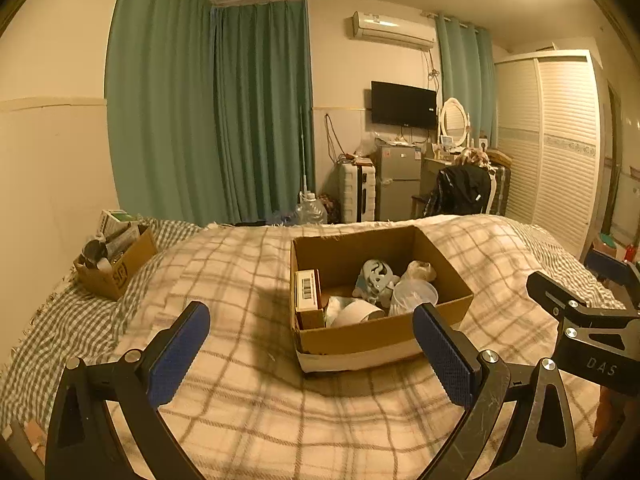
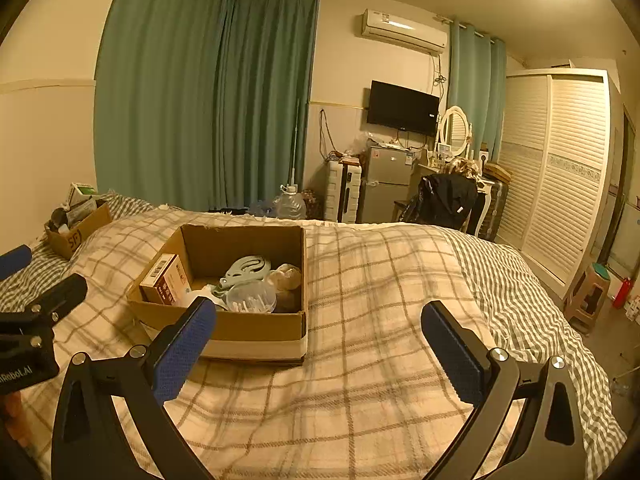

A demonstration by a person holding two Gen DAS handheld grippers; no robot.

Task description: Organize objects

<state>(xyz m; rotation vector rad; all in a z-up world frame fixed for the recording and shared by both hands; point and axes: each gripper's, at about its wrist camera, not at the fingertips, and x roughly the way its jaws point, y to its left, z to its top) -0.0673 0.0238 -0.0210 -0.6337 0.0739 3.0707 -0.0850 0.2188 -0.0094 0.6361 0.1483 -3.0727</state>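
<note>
Cardboard is what both containers are made of: two boxes are counted on the bed [image 1: 248, 400]. The large box [image 1: 384, 336] is found straight ahead of the left gripper [image 1: 312, 344], which is judged the nearer; from the right gripper [image 2: 318, 344] it lies ahead and to the left, its long axis running away toward the room. The small box [image 1: 116, 272] sits well apart by the wall. Both grippers are held wide apart, empty. Inside the large box one carton [image 1: 307, 294], one blue toy [image 1: 376, 280] and one clear tub [image 1: 414, 298] are made out.
</note>
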